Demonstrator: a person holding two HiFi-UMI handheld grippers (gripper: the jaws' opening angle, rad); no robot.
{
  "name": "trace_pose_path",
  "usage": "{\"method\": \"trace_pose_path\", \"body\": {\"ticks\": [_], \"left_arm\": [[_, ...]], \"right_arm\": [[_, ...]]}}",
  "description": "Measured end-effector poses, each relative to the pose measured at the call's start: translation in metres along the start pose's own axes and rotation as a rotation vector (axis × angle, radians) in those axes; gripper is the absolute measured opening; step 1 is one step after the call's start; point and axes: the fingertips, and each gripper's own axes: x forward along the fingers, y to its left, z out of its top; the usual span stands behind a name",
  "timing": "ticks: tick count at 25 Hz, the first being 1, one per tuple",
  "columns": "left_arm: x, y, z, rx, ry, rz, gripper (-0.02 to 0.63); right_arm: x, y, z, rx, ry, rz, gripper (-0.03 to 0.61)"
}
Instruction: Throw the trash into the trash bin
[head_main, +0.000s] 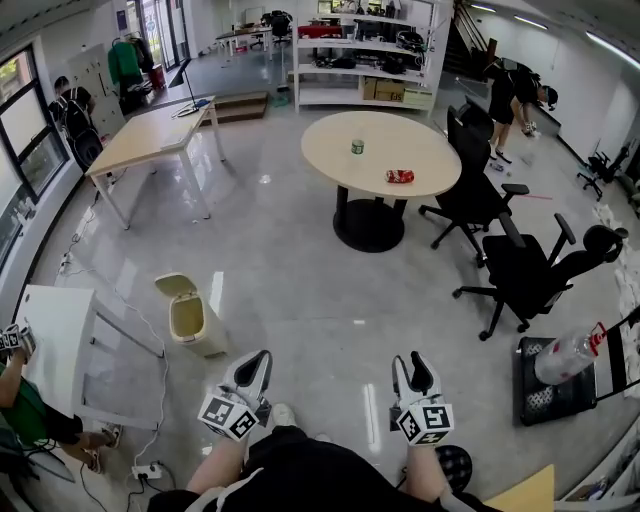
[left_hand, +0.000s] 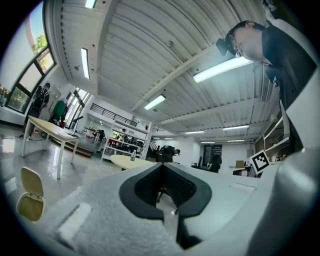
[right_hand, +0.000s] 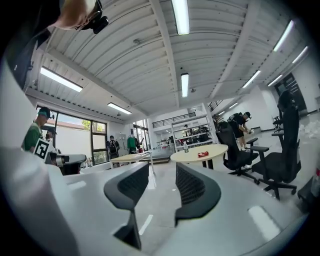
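At twelve o'clock on the round table (head_main: 330, 150) lie the red trash (head_main: 399, 176) and a small bottle (head_main: 357, 147), far from the open-lidded trash bin (head_main: 208, 340) at ten o'clock, so the left gripper (head_main: 256, 368), jaws together, and the right gripper (head_main: 415, 370), jaws apart, hang empty, likely awaiting a pick-up.

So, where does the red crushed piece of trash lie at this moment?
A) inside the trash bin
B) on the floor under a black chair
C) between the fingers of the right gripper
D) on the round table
D: the red trash lies on the round table, near its edge, with a green can nearby. The open trash bin stands apart on the floor.
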Motion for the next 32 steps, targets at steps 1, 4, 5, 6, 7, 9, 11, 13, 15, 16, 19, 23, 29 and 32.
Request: {"method": "trace_pose_path", "body": {"ticks": [1,4,5,6,7,9,11,13,15,16,19,23,29,32], "left_arm": [[0.008,0.002,0.000,-0.009,0.005,-0.004,0.002],[0.030,0.011,0.002,-0.025,-0.015,-0.002,0.002],[0.039,0.017,0.004,-0.022,-0.029,0.002,0.002],[0.050,0.023,0.005,-0.018,-0.040,0.003,0.002],[0.062,0.031,0.007,-0.014,-0.048,-0.002,0.002],[0.091,0.045,0.013,0.000,-0.055,-0.030,0.002],[0.118,0.058,0.025,0.049,-0.066,-0.061,0.002],[0.142,0.074,0.037,0.093,-0.076,-0.088,0.002],[0.166,0.095,0.047,0.103,-0.075,-0.106,0.002],[0.178,0.106,0.049,0.109,-0.071,-0.113,0.002],[0.210,0.129,0.047,0.132,-0.070,-0.153,0.002],[0.244,0.158,0.048,0.110,-0.050,-0.179,0.002],[0.287,0.195,0.044,0.080,-0.032,-0.203,0.002],[0.309,0.204,0.036,0.074,-0.015,-0.218,0.002]], "right_arm": [[0.004,-0.004,-0.002,0.007,0.004,-0.007,0.155],[0.017,-0.012,-0.004,0.018,0.020,-0.014,0.155],[0.023,-0.013,-0.004,0.017,0.026,-0.013,0.155],[0.031,-0.014,-0.004,0.014,0.029,-0.013,0.155],[0.041,-0.015,-0.002,0.010,0.030,-0.015,0.155],[0.066,-0.020,0.005,0.001,0.022,-0.027,0.155],[0.093,-0.024,0.015,-0.003,0.011,-0.042,0.155],[0.124,-0.021,0.026,-0.006,0.003,-0.044,0.155],[0.156,-0.014,0.036,-0.012,-0.007,-0.036,0.155],[0.171,-0.012,0.040,-0.011,-0.013,-0.037,0.155],[0.211,-0.016,0.047,0.021,-0.029,-0.057,0.153],[0.258,-0.018,0.048,0.025,-0.038,-0.067,0.147],[0.302,-0.035,0.056,0.010,-0.038,-0.111,0.145],[0.313,-0.047,0.053,0.007,-0.027,-0.133,0.144]]}}
